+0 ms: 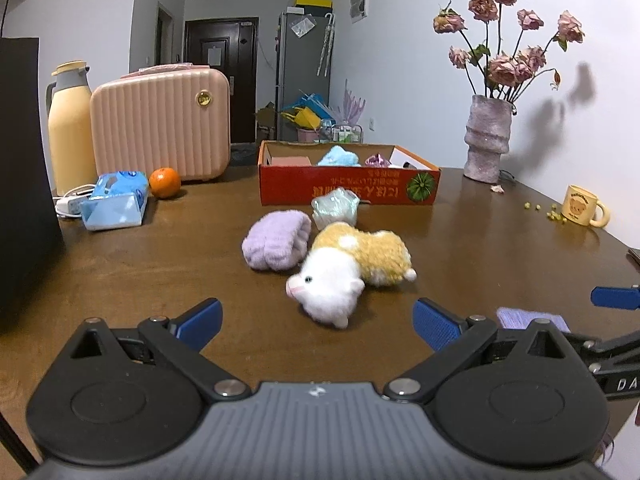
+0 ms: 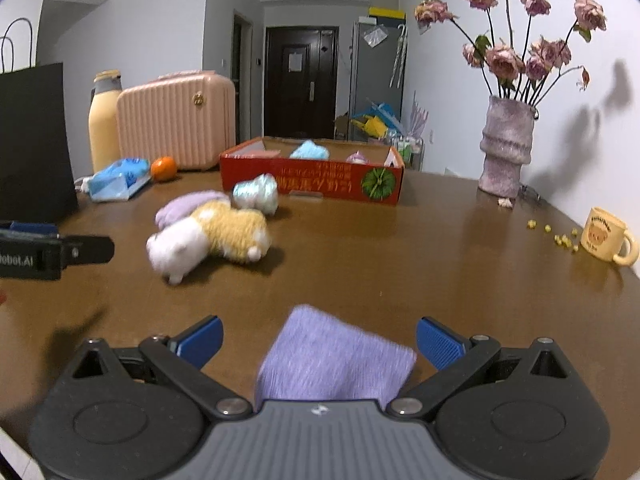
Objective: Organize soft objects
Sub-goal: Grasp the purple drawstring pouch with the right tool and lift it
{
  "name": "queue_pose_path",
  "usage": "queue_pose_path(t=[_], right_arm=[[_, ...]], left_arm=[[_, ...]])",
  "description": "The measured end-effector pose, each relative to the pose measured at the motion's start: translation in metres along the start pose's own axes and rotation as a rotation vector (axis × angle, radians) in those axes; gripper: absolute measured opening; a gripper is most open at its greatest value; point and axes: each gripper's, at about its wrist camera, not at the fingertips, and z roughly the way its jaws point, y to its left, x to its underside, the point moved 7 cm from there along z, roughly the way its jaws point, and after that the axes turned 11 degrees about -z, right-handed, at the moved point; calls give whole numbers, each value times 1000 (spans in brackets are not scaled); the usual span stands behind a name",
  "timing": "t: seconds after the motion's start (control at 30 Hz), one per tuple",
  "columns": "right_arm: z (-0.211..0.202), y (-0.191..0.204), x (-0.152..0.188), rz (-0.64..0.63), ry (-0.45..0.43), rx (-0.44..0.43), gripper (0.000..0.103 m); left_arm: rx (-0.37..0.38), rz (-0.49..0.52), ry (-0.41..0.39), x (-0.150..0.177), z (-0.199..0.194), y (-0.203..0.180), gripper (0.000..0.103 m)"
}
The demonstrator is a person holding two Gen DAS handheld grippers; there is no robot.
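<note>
While "obot.AI" shows on the left gripper point(image 1: 318, 322), both it and the right gripper point(image 2: 320, 338) gape wide, empty.

Walls: plain white point(image 1: 420, 80), flower shadows at right.
Table: dark brown wood point(image 1: 160, 272), glossy.
Far end: dark door point(image 1: 220, 64) down a hallway.
Beside door: grey fridge point(image 1: 298, 76), yellow box on top.

Bare table point(image 2: 400, 260) right of plush toy point(image 2: 208, 236)
</note>
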Motion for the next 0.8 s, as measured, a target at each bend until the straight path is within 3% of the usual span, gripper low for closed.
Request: queue_pose_path(t=[0.57, 0.7, 0.8], right_arm=[[19, -1, 27, 56, 78, -28, 102], [22, -1, 26, 52, 73, -32, 94], [25, 1, 27, 43, 77, -44, 78]], left_arm=[[-19, -18, 29, 21, -9, 7, 103], [-20, -22, 38, 23, -5, 8, 103], [-17, -27, 49, 25, -2, 8, 103]])
